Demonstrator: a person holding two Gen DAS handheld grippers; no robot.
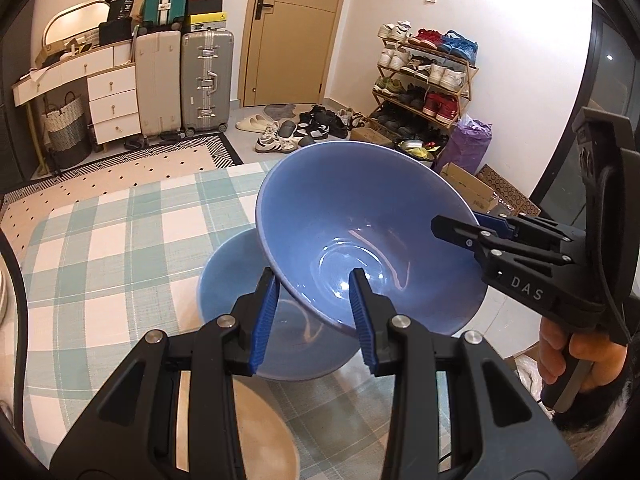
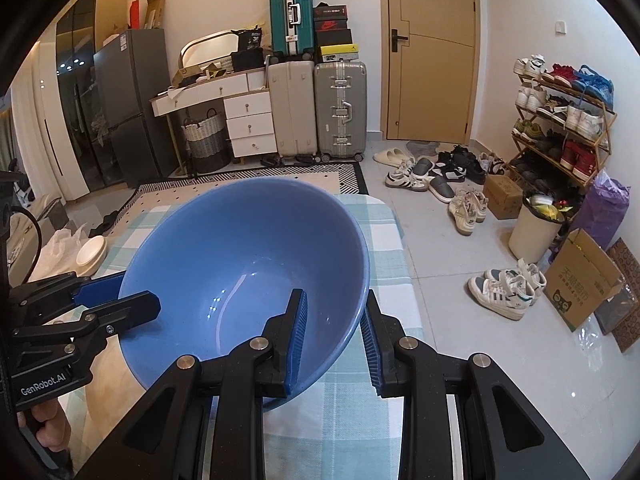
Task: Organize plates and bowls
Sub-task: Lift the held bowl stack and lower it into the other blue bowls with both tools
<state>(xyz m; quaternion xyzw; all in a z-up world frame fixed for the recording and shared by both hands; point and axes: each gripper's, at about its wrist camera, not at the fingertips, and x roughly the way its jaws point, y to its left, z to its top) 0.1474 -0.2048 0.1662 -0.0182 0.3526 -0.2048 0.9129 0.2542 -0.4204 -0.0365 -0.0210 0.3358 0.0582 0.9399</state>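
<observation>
We hold the large blue bowl [image 1: 372, 232] tilted above a lighter blue bowl [image 1: 240, 280] on the checked table [image 1: 112, 240], our left tongs [image 1: 314, 320] and right tongs [image 2: 334, 340] each clamped on its rim.

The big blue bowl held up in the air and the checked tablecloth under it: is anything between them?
Yes. In the left wrist view a second, paler blue bowl sits on the tablecloth beneath the lifted bowl.

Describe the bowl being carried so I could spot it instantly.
Find the checked tablecloth. Above it, both grippers clamp opposite rim edges of a tilted, deep blue bowl. Unlike the paler blue bowl resting underneath, it is lifted and darker.
</observation>
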